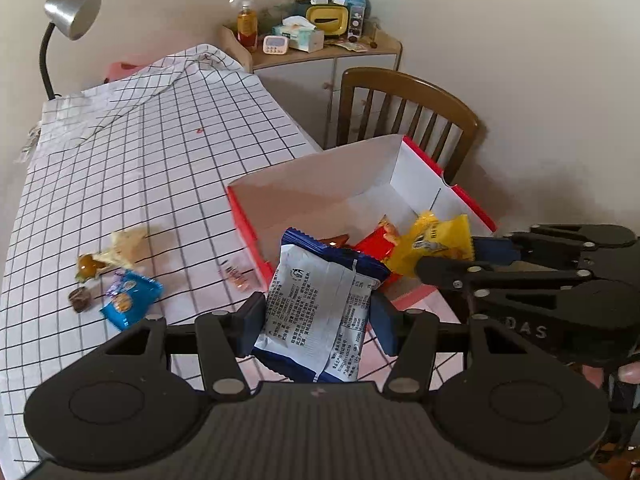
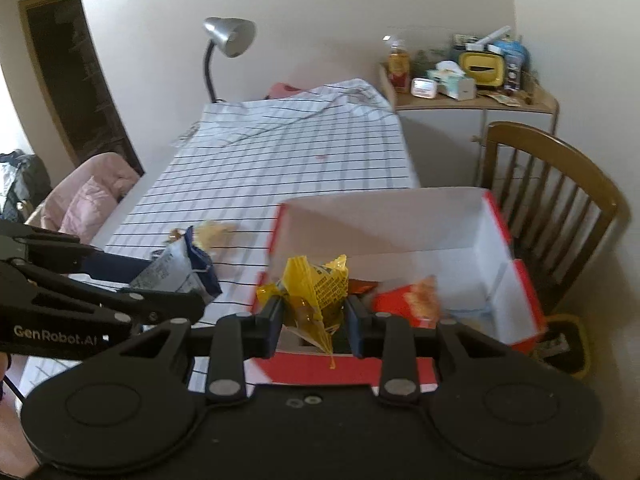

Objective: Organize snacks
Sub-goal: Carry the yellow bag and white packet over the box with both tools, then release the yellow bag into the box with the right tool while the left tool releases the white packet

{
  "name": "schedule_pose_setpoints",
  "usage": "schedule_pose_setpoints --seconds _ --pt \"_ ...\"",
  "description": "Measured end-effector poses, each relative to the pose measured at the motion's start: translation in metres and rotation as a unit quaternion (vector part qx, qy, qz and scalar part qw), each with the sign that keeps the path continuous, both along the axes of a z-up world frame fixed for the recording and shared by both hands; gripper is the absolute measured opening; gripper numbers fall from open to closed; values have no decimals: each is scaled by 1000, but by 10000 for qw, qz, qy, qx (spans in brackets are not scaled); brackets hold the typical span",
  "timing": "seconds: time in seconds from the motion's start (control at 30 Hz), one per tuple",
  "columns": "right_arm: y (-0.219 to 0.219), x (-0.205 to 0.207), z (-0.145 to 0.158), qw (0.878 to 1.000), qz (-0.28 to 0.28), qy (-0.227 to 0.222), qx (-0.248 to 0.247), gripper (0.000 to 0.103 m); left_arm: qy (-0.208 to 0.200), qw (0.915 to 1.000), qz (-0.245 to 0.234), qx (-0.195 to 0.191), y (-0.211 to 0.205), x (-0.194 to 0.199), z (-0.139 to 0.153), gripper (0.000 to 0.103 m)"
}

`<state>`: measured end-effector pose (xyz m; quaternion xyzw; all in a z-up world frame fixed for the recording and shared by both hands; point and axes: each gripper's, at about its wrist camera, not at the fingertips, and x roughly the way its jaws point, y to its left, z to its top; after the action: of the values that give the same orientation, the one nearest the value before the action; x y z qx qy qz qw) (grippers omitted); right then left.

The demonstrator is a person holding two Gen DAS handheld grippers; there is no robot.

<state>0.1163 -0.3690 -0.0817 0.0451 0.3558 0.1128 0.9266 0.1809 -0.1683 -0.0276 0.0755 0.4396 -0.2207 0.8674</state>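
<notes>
now both packets want carrying fully over the red-and-white box before letting go, low enough not to bounce out. the left gripper is clamped half-wide on a blue-and-white packet, flat and crinkly, printed back showing, above the table's checked cloth by the box's near corner. the right gripper pinches narrowly a crumpled yellow packet, seemingly over the box's near rim.

The box sits at the desk's right edge, snacks lie left of it, the chair behind it, the lamp at the far left corner.
</notes>
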Motion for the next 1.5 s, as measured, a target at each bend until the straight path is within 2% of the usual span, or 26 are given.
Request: schedule_pose_setpoints --seconds 0.27,0.67,0.9,1.2,1.5 --pt "-47 14 -12 9994 -296 144 -59 32 227 9994 192 181 -39 28 -22 55" --pt "-85 62 -54 9952 -641 675 -313 32 388 9970 483 462 -69 89 -60 55" --pt "-89 84 -78 9913 -774 948 -480 32 597 9956 521 495 -80 113 -86 55" --pt "-82 91 -94 9893 -588 1139 -690 32 940 9923 487 635 -86 121 -117 55" --pt "-76 91 -95 9895 -457 1125 -788 34 913 9924 437 700 -90 118 -121 56"
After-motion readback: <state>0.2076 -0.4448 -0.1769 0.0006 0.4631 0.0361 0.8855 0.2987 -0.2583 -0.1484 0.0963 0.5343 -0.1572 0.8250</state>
